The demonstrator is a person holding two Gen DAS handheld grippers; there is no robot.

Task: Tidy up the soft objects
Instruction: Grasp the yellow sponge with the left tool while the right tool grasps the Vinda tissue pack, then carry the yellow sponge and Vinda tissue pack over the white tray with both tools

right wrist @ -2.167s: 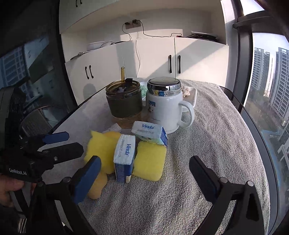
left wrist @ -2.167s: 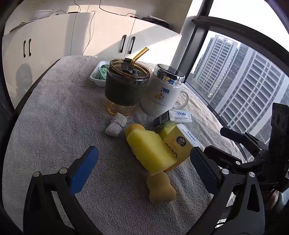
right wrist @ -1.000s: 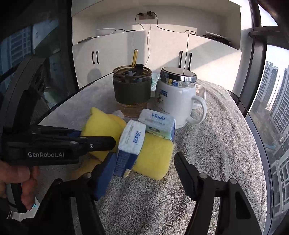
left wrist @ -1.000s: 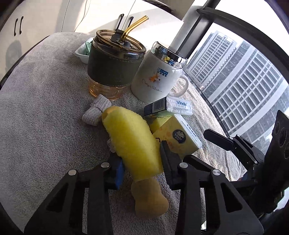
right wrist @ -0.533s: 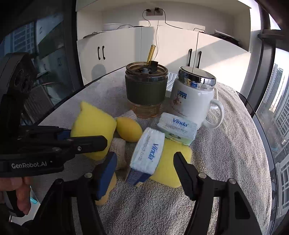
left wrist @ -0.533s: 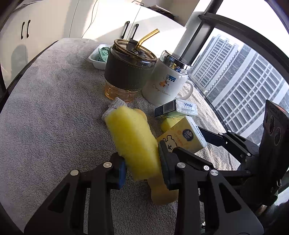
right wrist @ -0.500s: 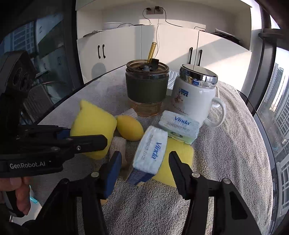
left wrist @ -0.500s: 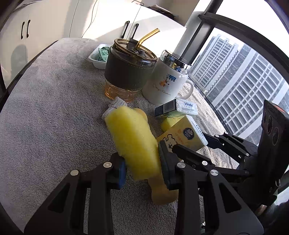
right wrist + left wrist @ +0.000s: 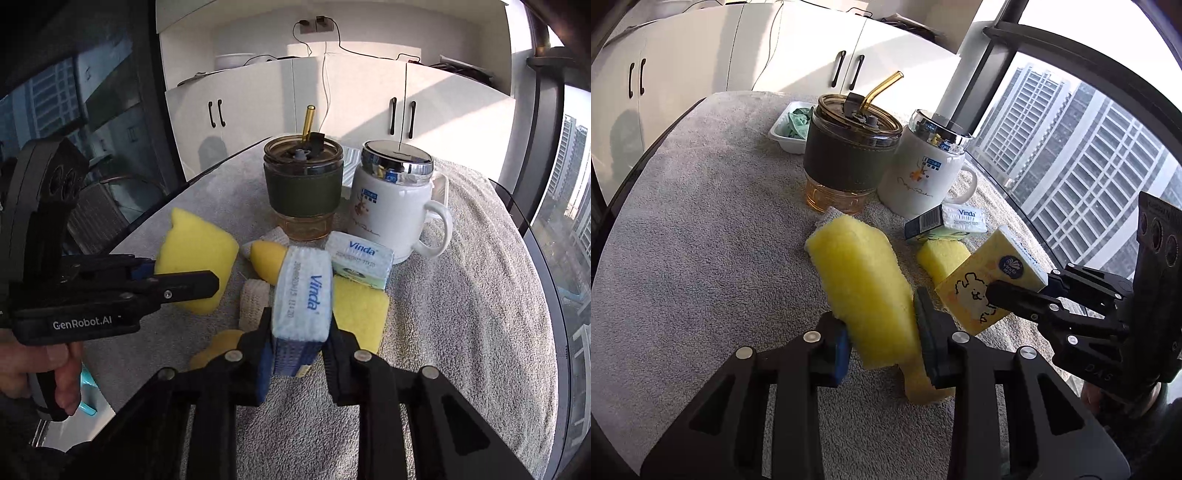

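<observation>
Sponges and tissue packs sit in a small pile on the grey towel (image 9: 701, 229) that covers the table; the left gripper (image 9: 882, 332) pinches a big yellow sponge (image 9: 860, 280) near the middle of the towel, with both pads pressed into its sides, and the sponge is lifted up at a slant; the right gripper (image 9: 299, 347) pinches a tall tissue pack (image 9: 304, 295) with blue Vinda letters, just to the right of the big sponge; its jaws have just been closing and now squeeze the pack between them; in the left view this same pack (image 9: 990, 284) shows a yellow side with a little drawn animal.

A second tissue pack (image 9: 360, 264) lies flat a bit farther away, on top of another yellow sponge (image 9: 360, 310); a small yellow lemon-shaped thing (image 9: 267, 260) lies between the big sponge and the packs; a small rolled beige cloth (image 9: 253, 304) lies on the towel near it; a darker yellow soft thing (image 9: 923, 387) lies under the left gripper.

At the far side stands a glass cup (image 9: 849, 162) with a dark green sleeve and a yellow straw; right beside it stands a white mug (image 9: 919, 177) with a shiny lid; behind them sits a small white tray (image 9: 790, 127) with something green in it; a hand (image 9: 37, 373) holds the left gripper's handle.
</observation>
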